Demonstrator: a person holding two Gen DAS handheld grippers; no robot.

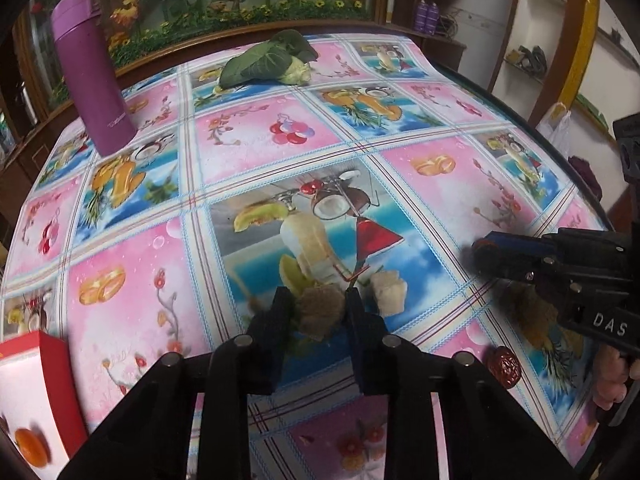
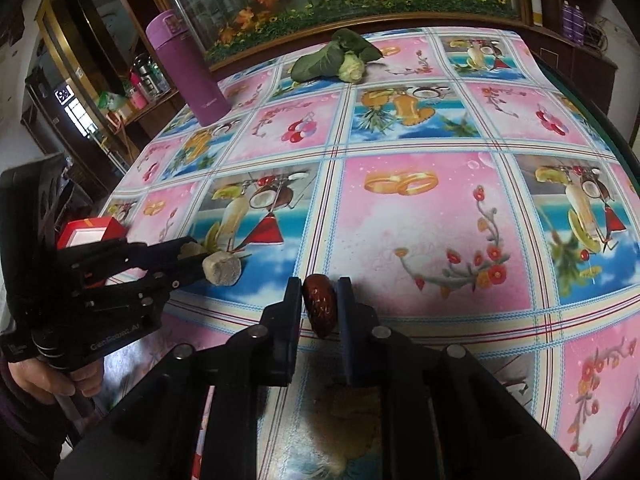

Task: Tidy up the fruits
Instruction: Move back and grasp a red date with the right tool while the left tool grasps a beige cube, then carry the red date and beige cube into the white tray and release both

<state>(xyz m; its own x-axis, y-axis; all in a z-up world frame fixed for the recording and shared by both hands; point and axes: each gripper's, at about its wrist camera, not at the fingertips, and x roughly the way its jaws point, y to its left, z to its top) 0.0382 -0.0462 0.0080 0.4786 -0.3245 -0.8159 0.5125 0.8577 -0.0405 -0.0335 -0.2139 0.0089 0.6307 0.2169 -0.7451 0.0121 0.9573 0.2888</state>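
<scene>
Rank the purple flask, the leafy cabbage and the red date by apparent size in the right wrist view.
1. purple flask
2. leafy cabbage
3. red date, inflated by its nearness to the camera.

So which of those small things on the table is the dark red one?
The wrinkled date, sitting between the right gripper's fingers. The two others by the left gripper are different: a brown fuzzy piece and a pale beige chunk.
</scene>
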